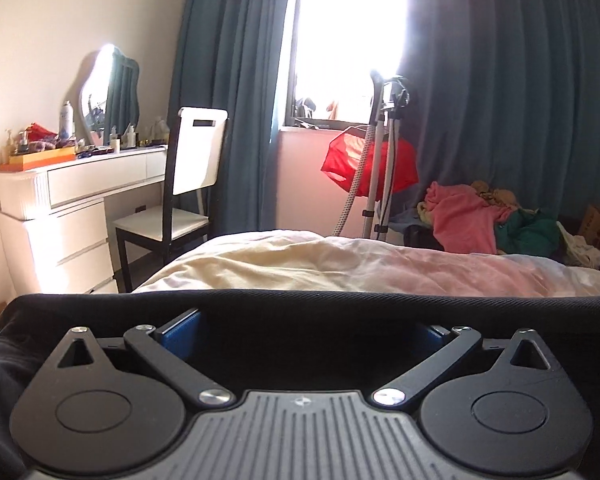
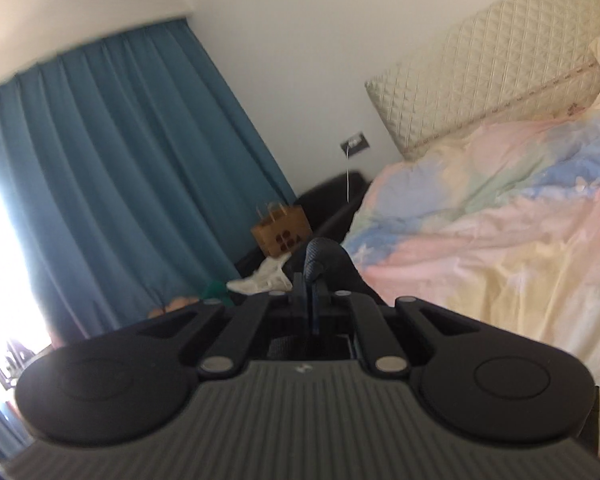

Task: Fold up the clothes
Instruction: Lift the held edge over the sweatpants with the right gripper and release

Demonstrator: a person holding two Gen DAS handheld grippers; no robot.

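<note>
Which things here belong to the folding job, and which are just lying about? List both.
Job:
- black fabric garment
- left hand-held gripper, open, garment draped across it
- right hand-held gripper, shut on dark cloth

Lying about:
- pink and green clothes pile
- brown paper bag
- white chair
- red bag

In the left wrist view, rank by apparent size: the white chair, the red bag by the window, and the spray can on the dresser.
1. white chair
2. red bag, partly hidden behind a tripod
3. spray can

The chair stands nearer the camera, so true sizes are unsure.
</note>
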